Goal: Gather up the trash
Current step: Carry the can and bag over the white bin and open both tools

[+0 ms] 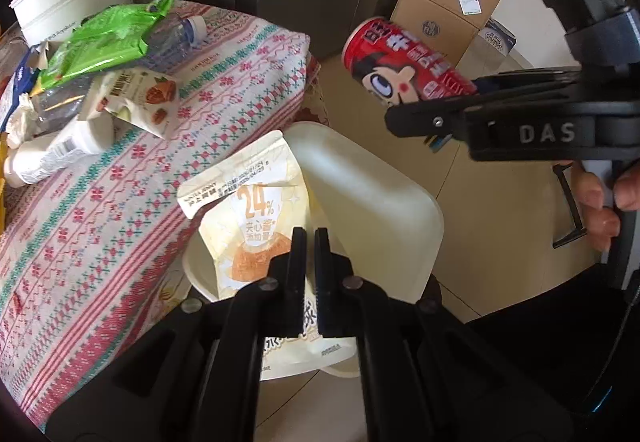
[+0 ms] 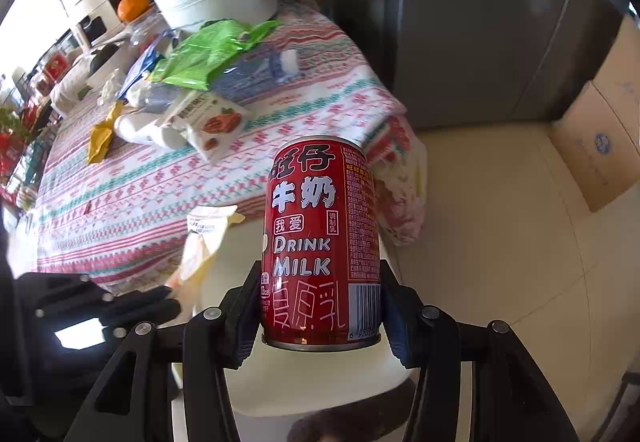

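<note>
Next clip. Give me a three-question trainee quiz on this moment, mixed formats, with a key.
1. True or false: the right gripper is shut on the red can.
2. Multiple choice: where is the cream snack bag? A) on the tablecloth B) sticking out of the white bin beside the table C) in the pot
3. Fill in: the left gripper has its fingers nearly together, holding ____.

Key: 1 true. 2 B. 3 nothing; its fingers sit just above the bag, gripping no part of it that shows. More trash, such as the green wrapper, lies on the tablecloth.
</note>
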The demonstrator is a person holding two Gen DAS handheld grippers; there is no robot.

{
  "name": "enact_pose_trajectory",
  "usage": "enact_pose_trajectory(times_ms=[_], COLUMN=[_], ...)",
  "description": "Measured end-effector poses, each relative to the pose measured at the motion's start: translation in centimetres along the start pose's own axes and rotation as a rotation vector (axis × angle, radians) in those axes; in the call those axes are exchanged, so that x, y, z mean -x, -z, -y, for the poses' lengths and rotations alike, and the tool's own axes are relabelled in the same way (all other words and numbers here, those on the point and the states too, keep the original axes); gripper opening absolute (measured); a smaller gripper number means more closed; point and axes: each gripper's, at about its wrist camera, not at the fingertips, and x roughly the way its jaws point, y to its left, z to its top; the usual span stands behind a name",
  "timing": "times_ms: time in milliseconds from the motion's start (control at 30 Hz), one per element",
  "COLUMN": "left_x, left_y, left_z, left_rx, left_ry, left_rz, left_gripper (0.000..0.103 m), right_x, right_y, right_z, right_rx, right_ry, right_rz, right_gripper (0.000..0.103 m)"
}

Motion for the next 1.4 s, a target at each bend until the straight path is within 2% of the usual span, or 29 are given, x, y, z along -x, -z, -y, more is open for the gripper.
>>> enact_pose_trajectory(times_ms=[233,300,367,433,600,667,767,933,1067,1233,1400], left_x=[-3.6,-3.6,-3.4,-3.0,-0.6,0.8,2.3,3.8,4.8,5.6,6.2], left_y=[-0.8,-0.8,-0.8,-0.8,-0.7,-0.4,-0.1,0.5,1.8,2.9,3.6], left_z=[1.1,1.4,1.3,1.0,-0.6,-1.5,-3.5,-7.1,-9.4,-11.3,-12.6], left_rx=[-0.03,-0.045,-0.052,-0.051,-0.015,0.005,0.035,0.092,0.131,0.163,0.176], left_ry=[-0.063,-0.09,-0.11,-0.132,-0.134,-0.146,-0.168,-0.203,-0.223,-0.233,-0.241], left_rz=[-0.023,-0.014,-0.015,-0.008,0.012,0.027,0.047,0.058,0.051,0.044,0.041], left_gripper=[0.007,0.012,0.028,0.039,0.046,0.057,0.061,0.068,0.069,0.069,0.069], right_x=[-0.3,-0.4,-0.4,-0.5,-1.4,-1.9,-3.0,-6.9,-11.7,-17.6,-20.1], right_y=[0.8,0.9,1.0,1.2,1.6,1.8,2.3,3.0,3.9,5.5,6.3], right_z=[3.2,3.8,4.2,4.4,4.1,3.6,2.6,0.1,-2.1,-3.9,-4.5], right_rx=[-0.042,-0.048,-0.053,-0.054,-0.032,-0.019,0.011,0.08,0.157,0.235,0.276], right_ry=[0.025,0.03,0.032,0.033,0.033,0.03,0.024,0.014,0.042,0.116,0.173], right_rz=[-0.025,-0.038,-0.044,-0.053,-0.077,-0.095,-0.128,-0.239,-0.372,-0.539,-0.617], right_gripper=[0.053,0.054,0.054,0.054,0.054,0.054,0.054,0.054,0.054,0.054,0.054])
